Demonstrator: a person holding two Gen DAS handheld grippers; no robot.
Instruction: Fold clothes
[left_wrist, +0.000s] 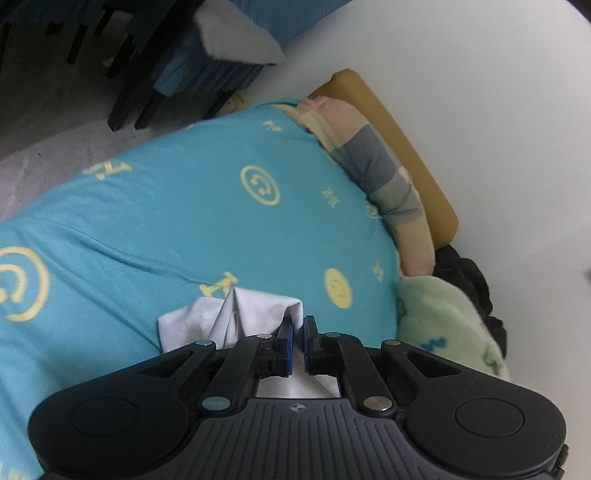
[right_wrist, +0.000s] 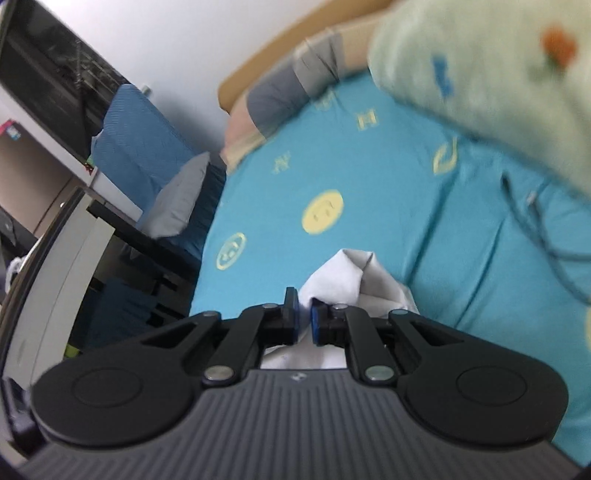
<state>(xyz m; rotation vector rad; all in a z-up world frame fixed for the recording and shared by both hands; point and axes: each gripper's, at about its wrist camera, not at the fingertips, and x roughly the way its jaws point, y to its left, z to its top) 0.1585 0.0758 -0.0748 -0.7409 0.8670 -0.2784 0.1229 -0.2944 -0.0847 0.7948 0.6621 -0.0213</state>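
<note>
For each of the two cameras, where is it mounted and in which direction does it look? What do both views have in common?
Left wrist: sits on the left gripper, looking along its fingers over the turquoise bedspread toward the striped pillow and wall; fingers pinch white garment.
Right wrist: sits on the right gripper, looking over the bedspread toward a blue chair; fingers pinch the garment.
Shared: bedspread, garment, pillow, green blanket.

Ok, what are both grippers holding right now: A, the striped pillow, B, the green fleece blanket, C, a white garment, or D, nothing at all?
C: the left gripper and the right gripper each have their jaws closed on bunched white garment fabric above the turquoise bedsheet.
</note>
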